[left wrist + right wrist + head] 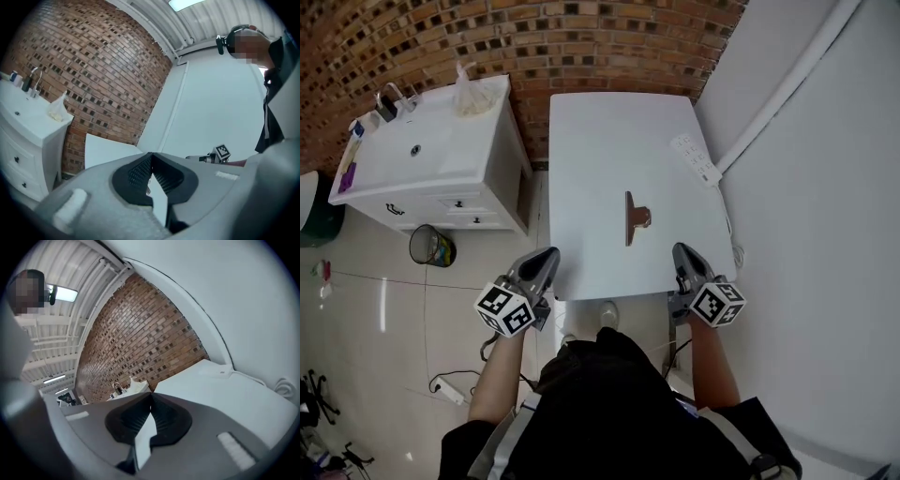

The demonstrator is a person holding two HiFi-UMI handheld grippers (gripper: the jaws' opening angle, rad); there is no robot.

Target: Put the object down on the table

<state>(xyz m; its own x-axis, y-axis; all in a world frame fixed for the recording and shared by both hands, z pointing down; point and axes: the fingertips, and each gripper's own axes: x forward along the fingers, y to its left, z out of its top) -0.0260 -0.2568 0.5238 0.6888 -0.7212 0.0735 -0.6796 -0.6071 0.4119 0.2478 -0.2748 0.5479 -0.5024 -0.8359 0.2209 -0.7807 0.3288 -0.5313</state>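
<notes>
A metal clip [634, 217] lies flat on the white table [600, 131], about midway between the left and right edges and closer to the near edge than to the far one. Its long bar runs from near to far, and its rounded handle points toward the right edge. Nothing touches it.

The left tool [546, 255] hangs just off the near left corner of the table with its tips pointing toward the table top. In the left gripper view its jaws are closed tip to tip, with nothing between the ribbed pads. The right tool [682, 251] sits at the near edge close to the near right corner, and its tips reach just over the table. In the right gripper view its jaws also meet at the tips and hold nothing. Both tools are well apart from the clip, which lies between them and farther in. Each tool carries its marker cube at the back, and a bare forearm runs down behind each cube.

A white power strip [696, 159] lies along the right edge toward the far right corner, and its cord drops over that edge. To the left of the table, past a narrow gap, stands a white washbasin cabinet [478, 178] with a tap [389, 98] and a crumpled clear bag [471, 92] on top. A small dark bin [431, 247] stands on the tiled floor [366, 309] in front of the cabinet. A brick wall [581, 37] runs behind the table's far edge, and a plain white wall [825, 234] runs along its right side.
</notes>
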